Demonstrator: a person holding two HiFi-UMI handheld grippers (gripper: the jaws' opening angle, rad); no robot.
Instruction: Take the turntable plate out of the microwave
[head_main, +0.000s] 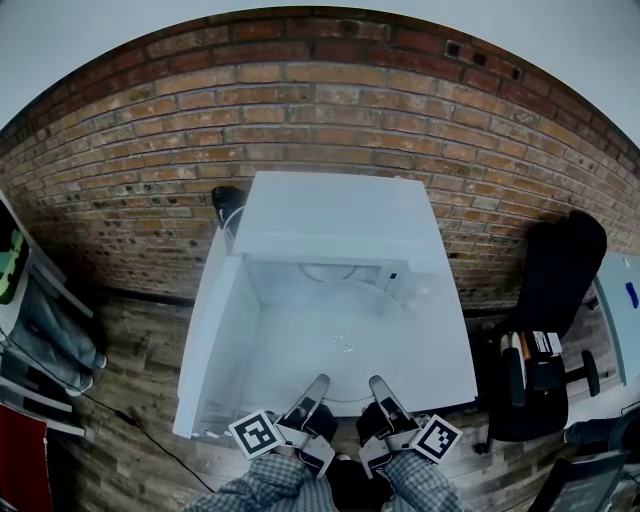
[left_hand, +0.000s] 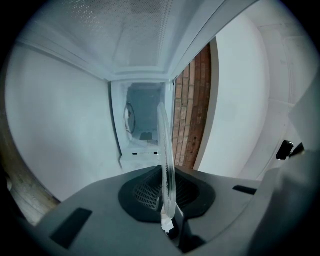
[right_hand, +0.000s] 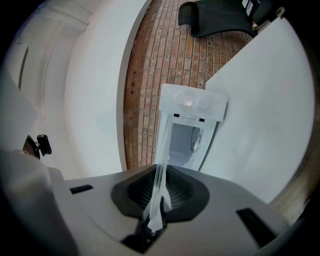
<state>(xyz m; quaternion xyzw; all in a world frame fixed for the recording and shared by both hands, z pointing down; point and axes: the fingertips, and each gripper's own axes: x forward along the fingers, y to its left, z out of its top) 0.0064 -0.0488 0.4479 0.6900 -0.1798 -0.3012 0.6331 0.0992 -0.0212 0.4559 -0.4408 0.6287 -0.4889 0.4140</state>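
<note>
Glass turntable plate (left_hand: 166, 165) hangs level, outside the microwave (head_main: 330, 215) cavity, above the white table (head_main: 440, 355). Near rim clamped by left gripper (head_main: 318, 385) and right gripper (head_main: 378, 383), side by side. Plate reaches away from both, toward the opening.

Back wall: red brick (head_main: 130, 170), pale mortar, full width; plain pale surface above it. Floor: grey-brown wood planks (head_main: 120, 400), thin dark cable (head_main: 130, 425) trailing across. White table (head_main: 452, 365) set against the brick. Black office chair (head_main: 555, 300) just right of it. Pale-framed rack (head_main: 45, 320) far left, contents unclear. Light even, cool
</note>
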